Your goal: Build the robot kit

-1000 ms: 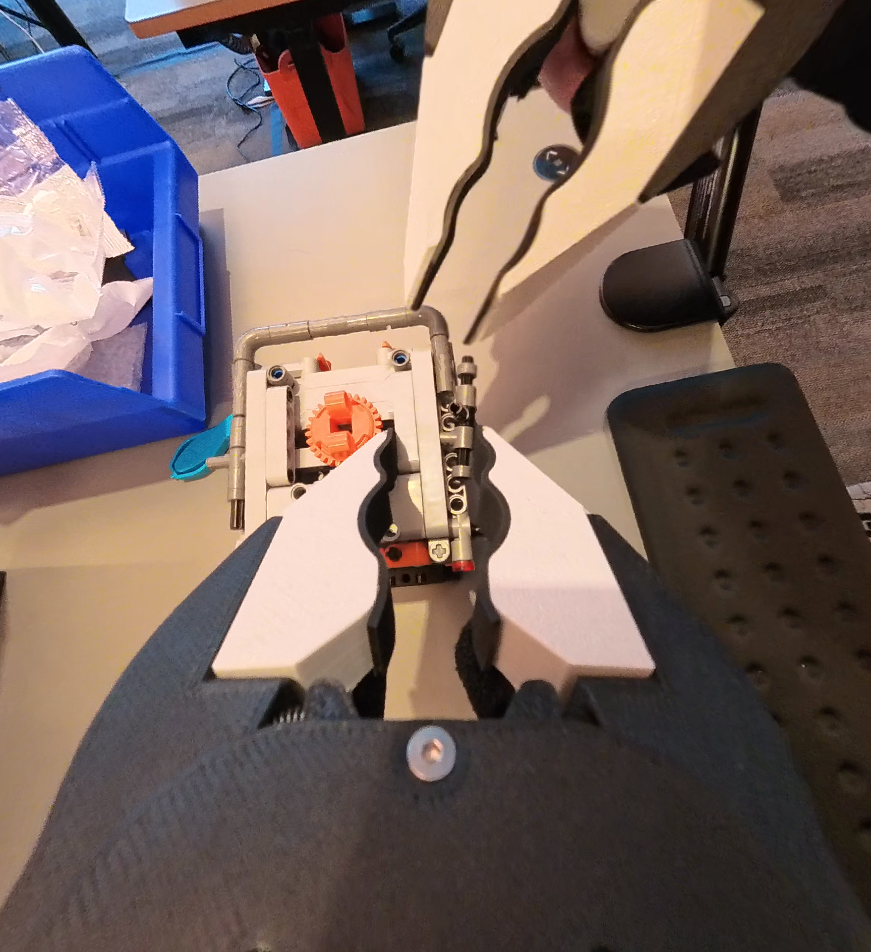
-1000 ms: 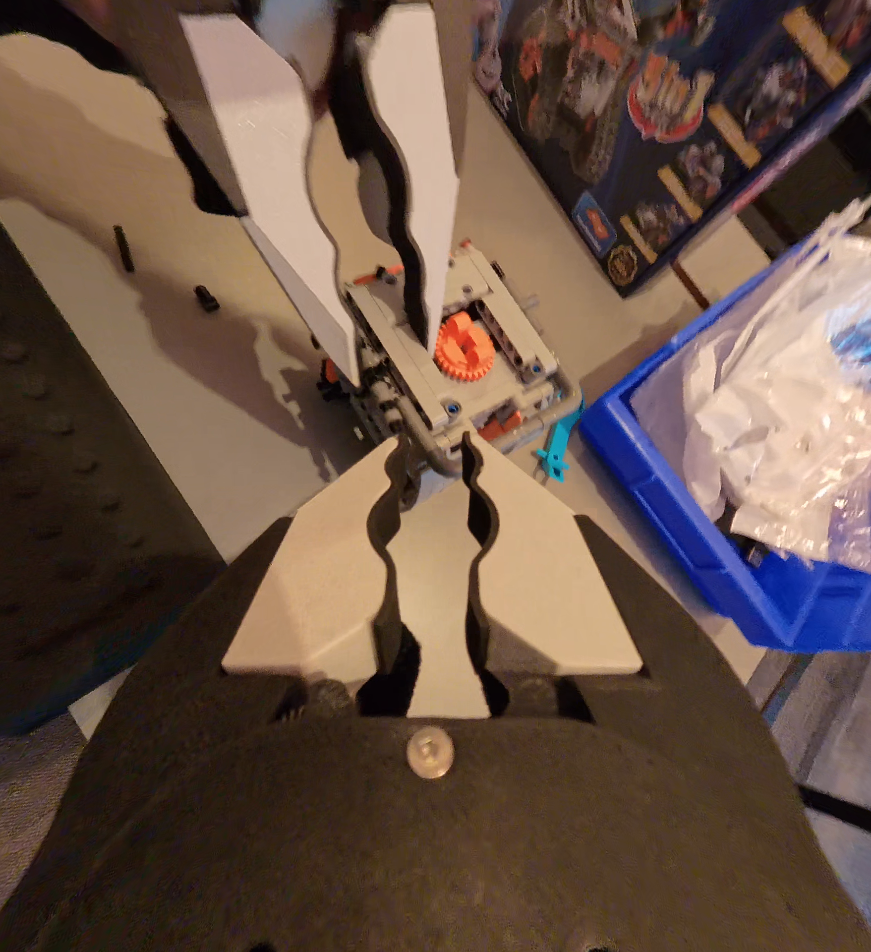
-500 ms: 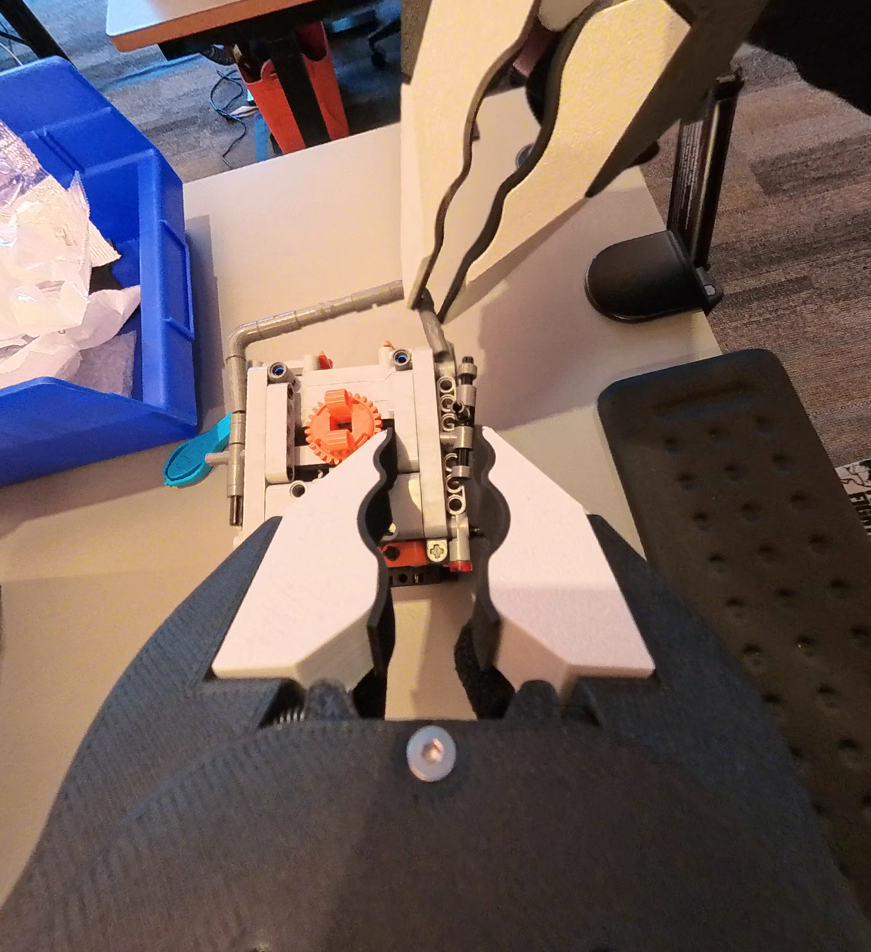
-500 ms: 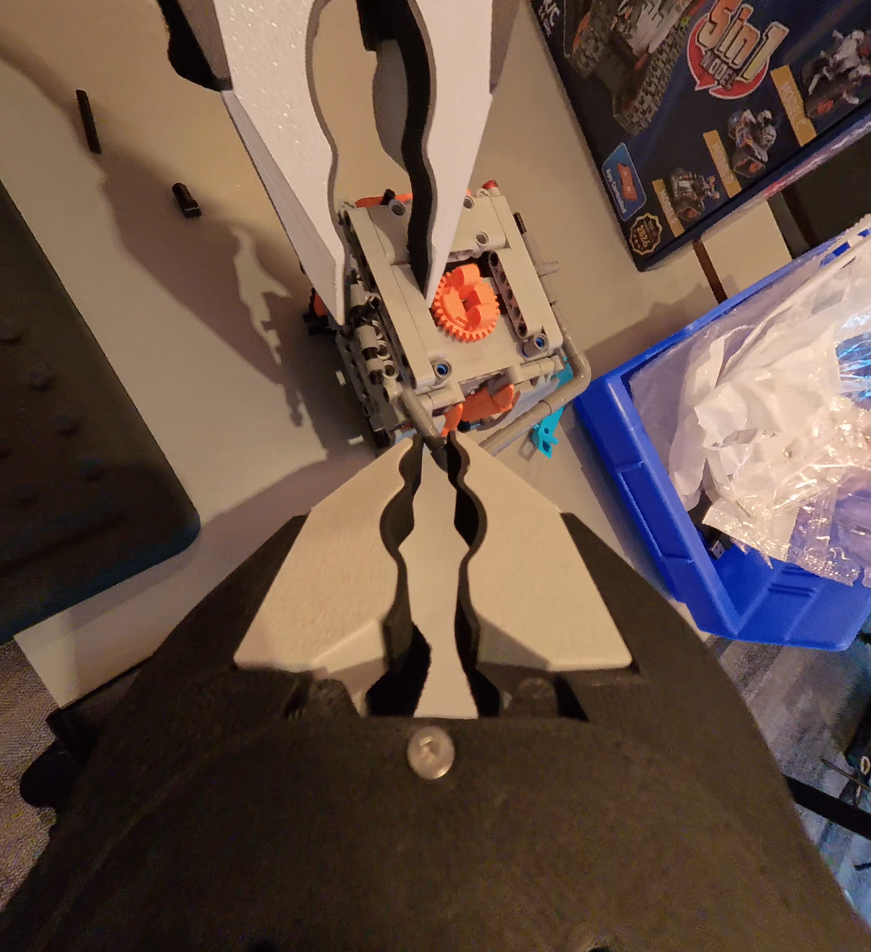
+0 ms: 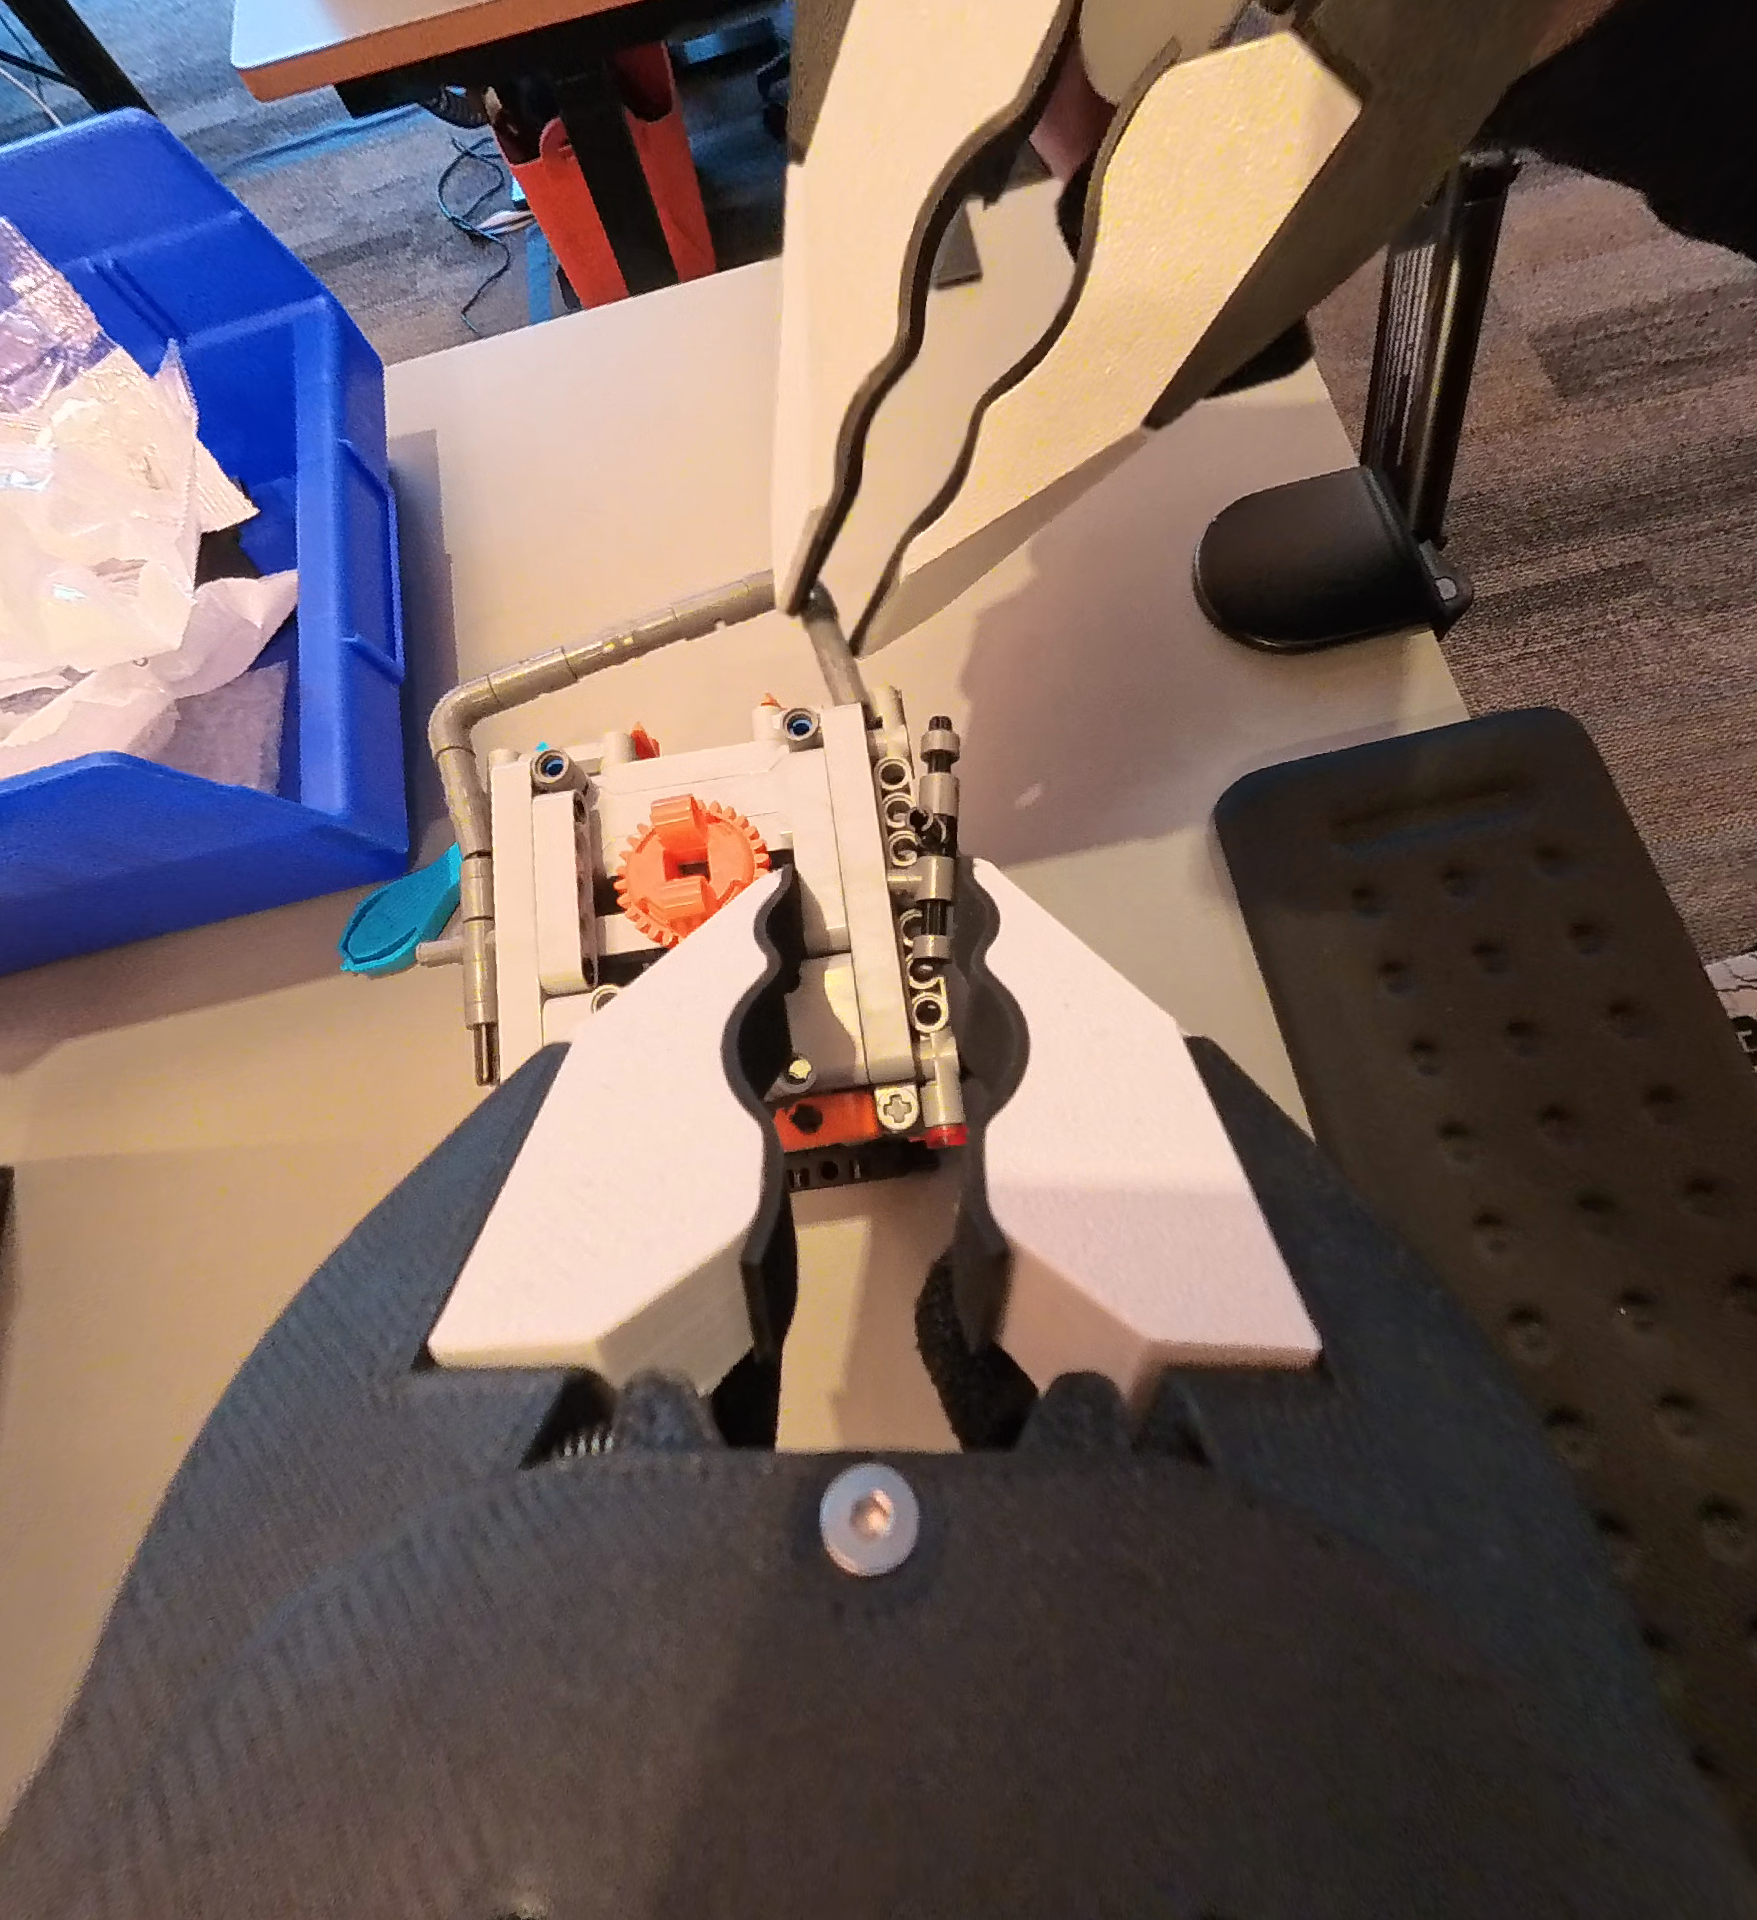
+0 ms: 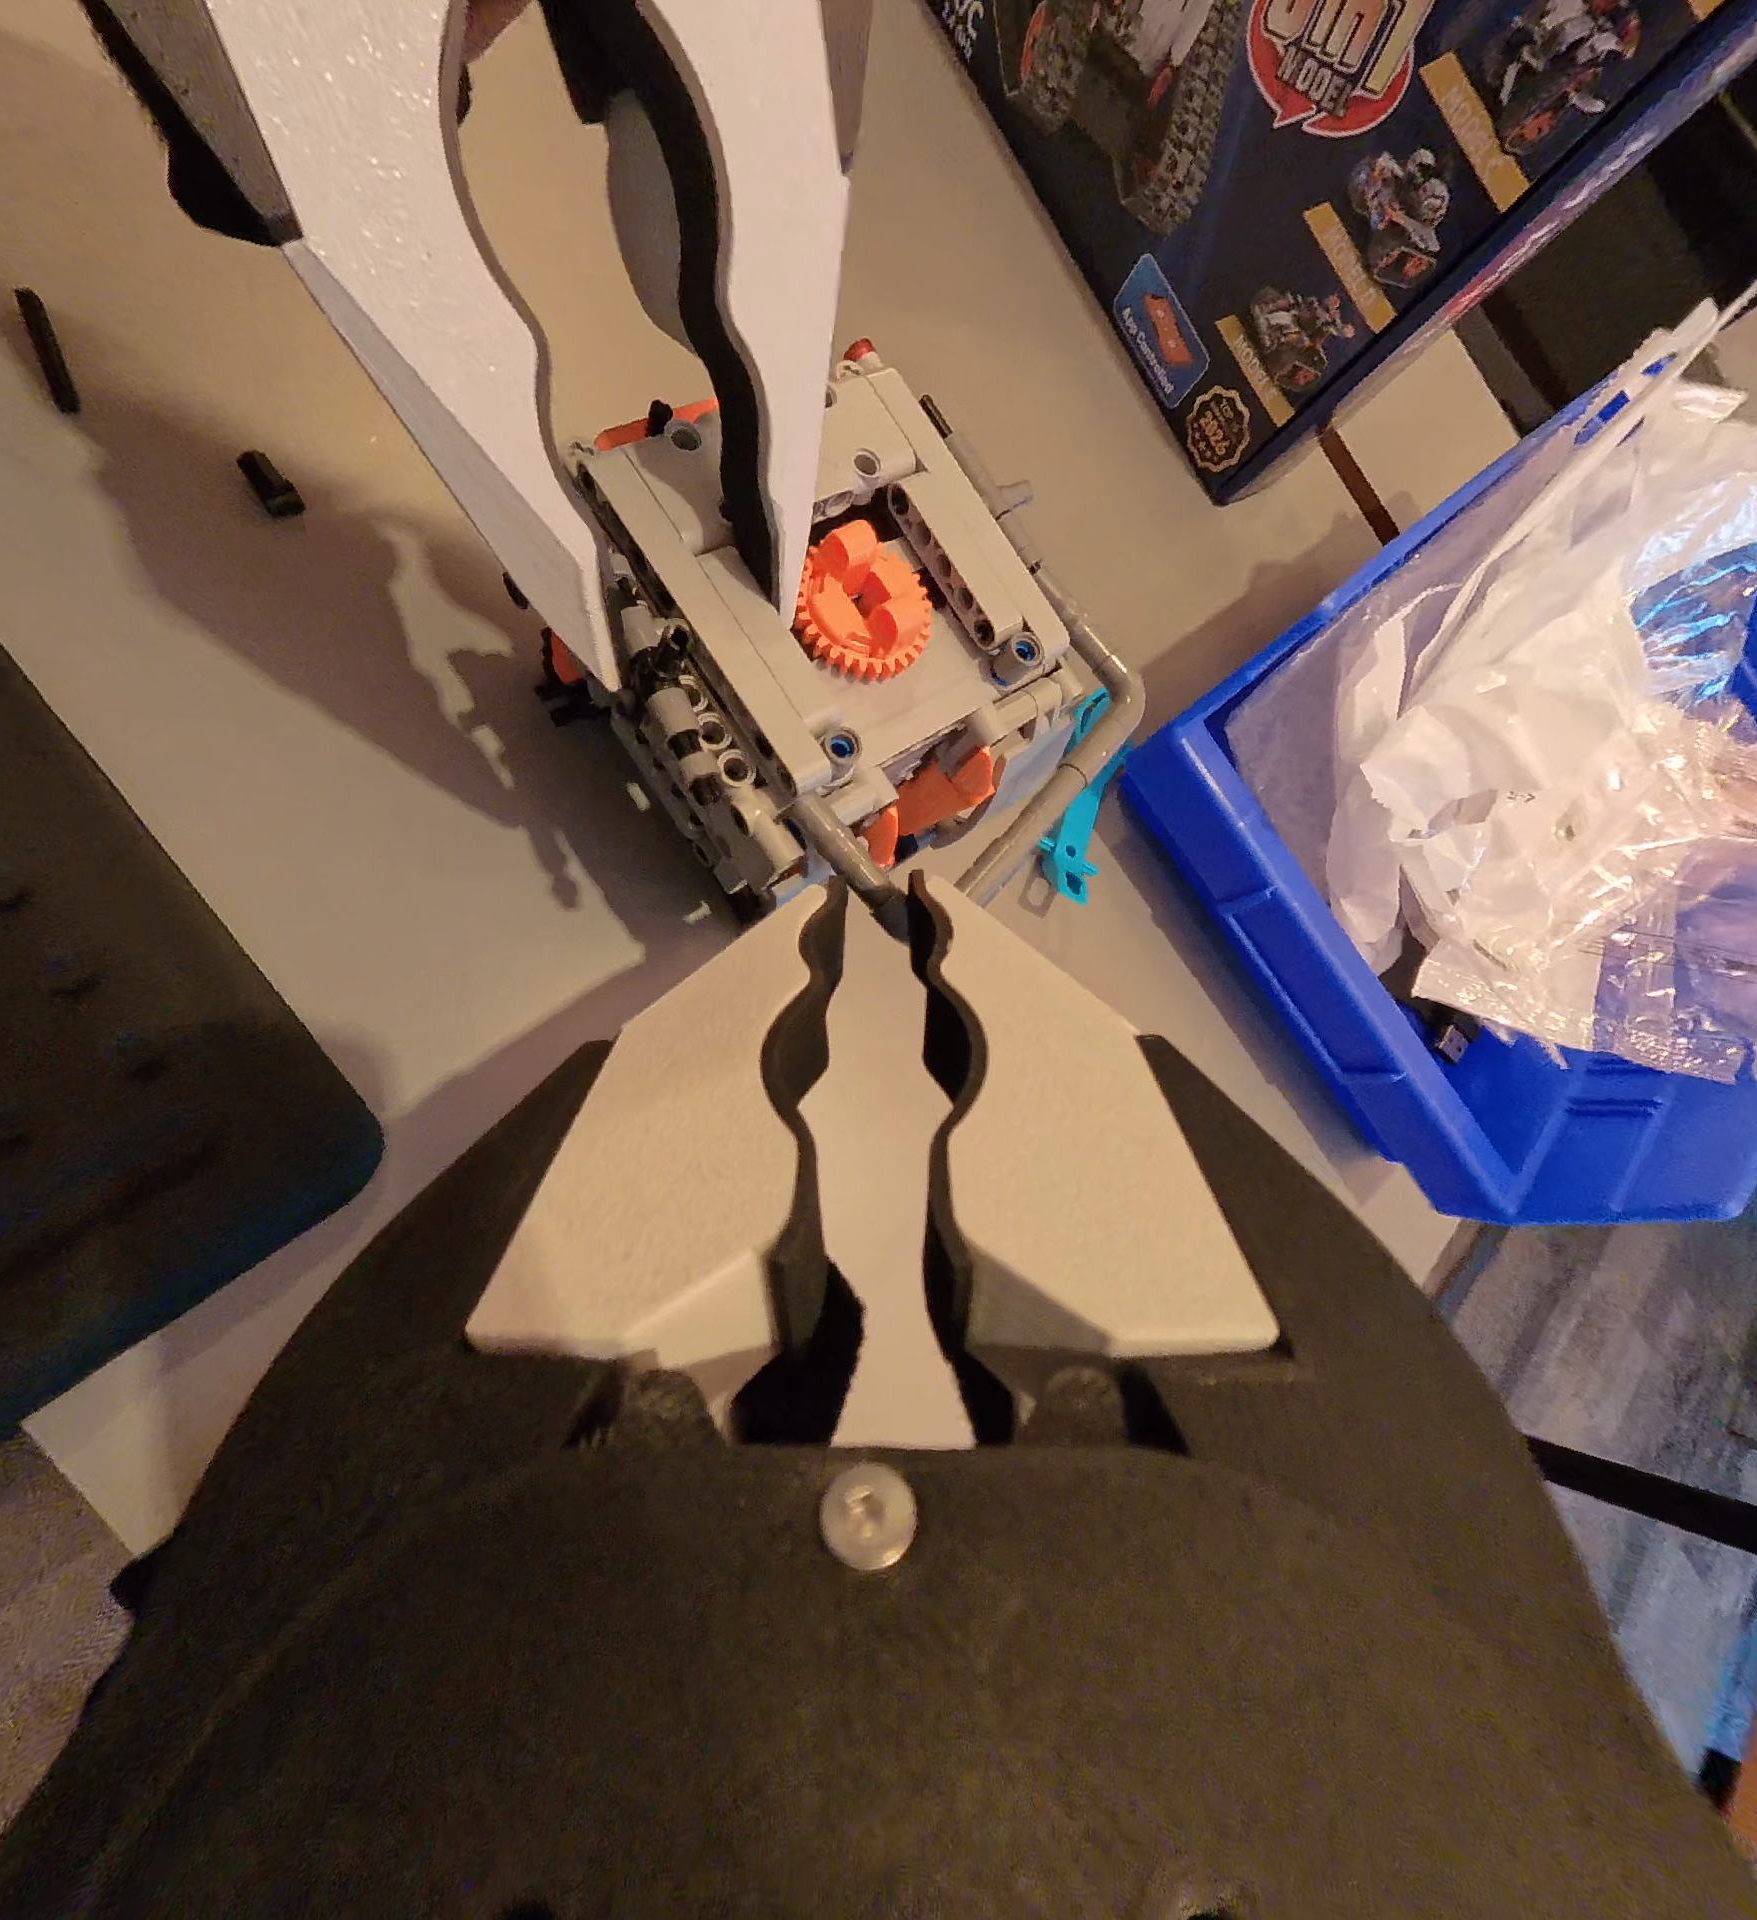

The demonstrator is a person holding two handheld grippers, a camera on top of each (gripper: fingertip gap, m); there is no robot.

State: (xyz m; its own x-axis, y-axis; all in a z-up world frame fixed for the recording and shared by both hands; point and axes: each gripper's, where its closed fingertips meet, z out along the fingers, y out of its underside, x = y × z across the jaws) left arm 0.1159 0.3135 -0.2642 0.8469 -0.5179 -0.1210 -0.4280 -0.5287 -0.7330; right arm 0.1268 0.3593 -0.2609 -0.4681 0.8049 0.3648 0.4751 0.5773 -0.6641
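Left gripper (image 5: 879, 894) is clamped on the grey brick-built block (image 5: 718, 883), fingers pressing the block's right-hand part from both sides, near the column of pin-hole beams; block sits upright on the beige table (image 5: 593, 436), between the blue bin (image 5: 230, 644) and the black perforated mat (image 5: 1539, 1091); orange gear (image 5: 689, 871) lies flat in the block's top recess, just beside the left gripper's left fingertip.

Right gripper (image 6: 876, 896) comes in from the far side, jaws narrow — tips pinching the corner of the grey bent tube (image 5: 583, 665) that loops around the block's back and side; tube's gripped corner is lifted off the table, its other end runs down the block's bin-side edge; in the left wrist view the right gripper (image 5: 827, 613) shows tilted down onto that corner.

Teal piece (image 5: 401, 920) lies on the table touching the block's side, near the bin; bin holds crumpled clear plastic bags (image 6: 1580, 727); a dark printed box (image 6: 1373, 208) lies beyond the block in the right wrist view; two small black pins (image 6: 271, 483) lie loose on the table — well apart from the block.
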